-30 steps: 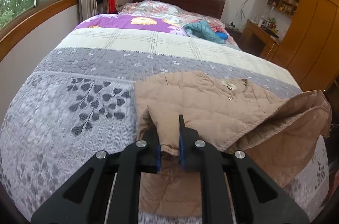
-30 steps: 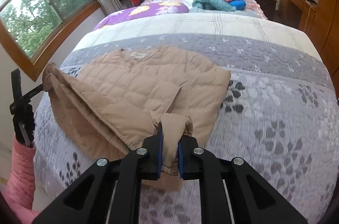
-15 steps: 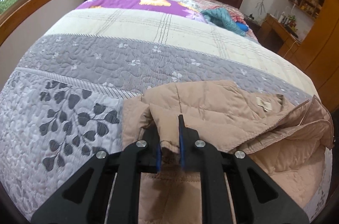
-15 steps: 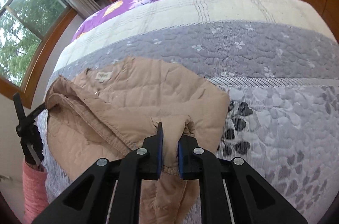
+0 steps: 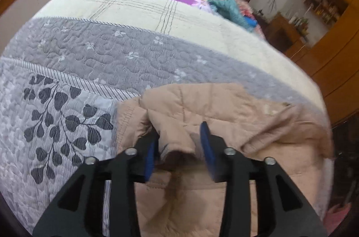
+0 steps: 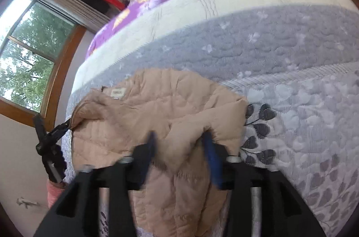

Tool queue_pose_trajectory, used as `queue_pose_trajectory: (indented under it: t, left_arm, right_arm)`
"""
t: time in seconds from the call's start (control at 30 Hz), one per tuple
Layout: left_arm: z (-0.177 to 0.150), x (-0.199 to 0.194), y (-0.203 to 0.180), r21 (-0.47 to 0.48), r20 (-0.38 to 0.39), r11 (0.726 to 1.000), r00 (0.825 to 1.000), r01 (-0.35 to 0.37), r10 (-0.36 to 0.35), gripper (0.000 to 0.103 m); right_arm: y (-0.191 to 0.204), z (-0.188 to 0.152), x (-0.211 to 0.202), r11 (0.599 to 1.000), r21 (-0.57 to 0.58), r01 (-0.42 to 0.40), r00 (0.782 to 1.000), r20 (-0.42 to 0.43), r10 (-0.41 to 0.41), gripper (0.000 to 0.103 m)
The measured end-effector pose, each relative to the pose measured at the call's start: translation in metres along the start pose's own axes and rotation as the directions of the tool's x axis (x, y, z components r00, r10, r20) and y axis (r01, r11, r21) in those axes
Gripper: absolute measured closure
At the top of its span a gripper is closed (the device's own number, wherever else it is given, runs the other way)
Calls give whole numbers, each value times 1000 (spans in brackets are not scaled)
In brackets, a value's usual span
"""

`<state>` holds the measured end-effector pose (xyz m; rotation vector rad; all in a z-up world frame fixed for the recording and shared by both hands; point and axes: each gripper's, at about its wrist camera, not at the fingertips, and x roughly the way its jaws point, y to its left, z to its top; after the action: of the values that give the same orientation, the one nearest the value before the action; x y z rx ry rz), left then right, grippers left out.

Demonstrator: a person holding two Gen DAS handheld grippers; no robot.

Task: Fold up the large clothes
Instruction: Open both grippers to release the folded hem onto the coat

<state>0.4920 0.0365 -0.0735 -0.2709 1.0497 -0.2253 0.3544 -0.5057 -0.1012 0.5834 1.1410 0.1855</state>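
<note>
Beige quilted jacket (image 5: 215, 106) fold between both grippers' opening jaws

The left claw (image 5: 179, 152) is opening, and a fold of the beige jacket (image 5: 224, 115) lies between its blue pads (image 5: 207, 145). The jacket rests on the bed (image 5: 101, 53), on grey quilt.

Between the black claws with blue pads lies a tan quilted jacket (image 5: 224, 113), stitched in squares. Left of the left claw, the bedspread (image 5: 94, 53) shows dark grey leaf sprigs on pale grey; beyond it run a plain grey band with small white flowers, a cream band with thin dark lines, then purple with yellow blooms.
</note>
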Motion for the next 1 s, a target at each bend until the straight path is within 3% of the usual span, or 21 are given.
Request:
queue_pose_trajectory:
  t: [0.07,0.2,0.4,0.53,0.63,0.67,0.73,0.8,1.0]
  left_arm:
    - [0,-15,3,-18,26,1000,1000,11,-11,49]
    - [-15,-42,6,34,63,999,998,-28,26,48]
    - [-61,-43,13,123,26,987,995,-101,98,46]
    - [-88,-38,19,137,8,985,995,-104,104,46]
    - [-101,-38,17,146,15,986,997,-83,82,53]
    - [-104,-39,13,156,23,984,996,-83,81,66]
    - [-106,-39,7,171,45,979,993,-113,107,75]
    - [-107,-37,3,189,61,970,988,-151,142,81]
    - [-116,-11,12,195,30,966,986,-170,167,82]
  right_arm:
    - [3,-3,-15,999,-23,38,998,49,-37,34]
    - [14,-23,-26,996,-81,41,998,47,-38,40]
    - [18,-63,-9,988,-133,83,996,1,-84,42]
    - [14,-77,8,989,-127,74,997,-26,-78,50]
    - [15,-78,18,988,-128,85,995,-32,-90,70]
    - [17,-79,19,987,-134,93,995,-25,-97,80]
    - [21,-77,18,986,-141,90,996,-7,-92,89]
    - [24,-75,16,985,-142,98,995,18,-97,92]
    - [16,-77,49,978,-133,164,986,-4,-166,92]
